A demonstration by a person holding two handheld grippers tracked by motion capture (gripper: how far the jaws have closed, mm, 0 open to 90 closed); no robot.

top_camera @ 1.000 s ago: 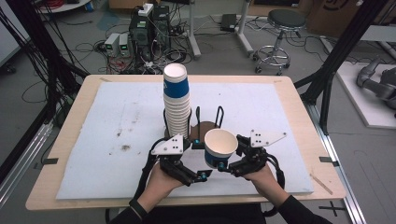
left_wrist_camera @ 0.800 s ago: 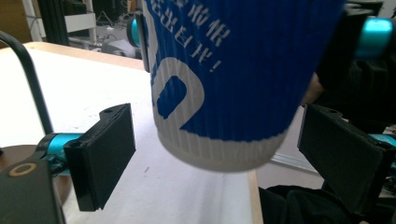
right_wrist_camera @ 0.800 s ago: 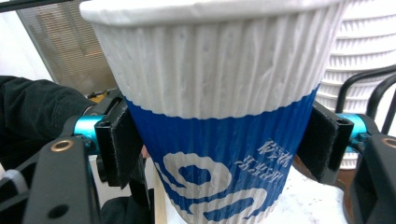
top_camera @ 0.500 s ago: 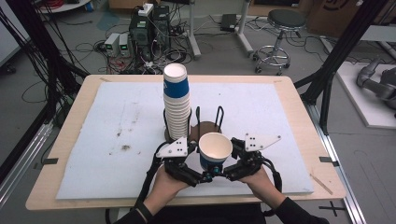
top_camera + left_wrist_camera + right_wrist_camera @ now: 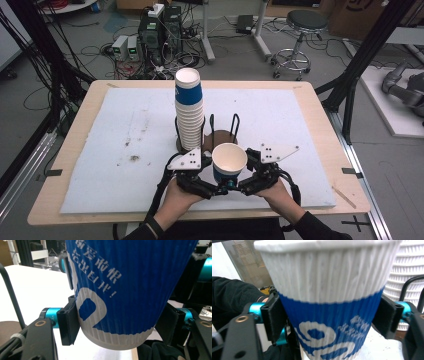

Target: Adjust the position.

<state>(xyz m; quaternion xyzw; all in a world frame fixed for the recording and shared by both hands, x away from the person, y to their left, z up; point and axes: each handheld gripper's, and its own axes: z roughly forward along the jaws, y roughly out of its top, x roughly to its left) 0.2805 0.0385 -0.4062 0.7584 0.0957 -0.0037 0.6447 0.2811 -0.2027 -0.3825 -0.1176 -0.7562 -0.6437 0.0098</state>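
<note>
My left gripper [image 5: 212, 186] has just been closing its jaws and is now clamped on the cup [image 5: 229, 163], pads [image 5: 68, 326] pressing both sides near its base in the left gripper view. My right gripper [image 5: 239, 186] has just been opening; the cup [image 5: 329, 302] sits between its jaws, but I can't tell if the pads have let go, contact looks close on both sides. I read this as a handover from right to left, grip now secured on the left. The cup is upright, mouth up, held above the near edge of the bench [image 5: 75, 195], just in front of the wire rack [image 5: 222, 131] and the cup stack [image 5: 189, 112]. Both hands come in low from the near side, grippers angled inward toward each other, meeting under the cup.
</note>
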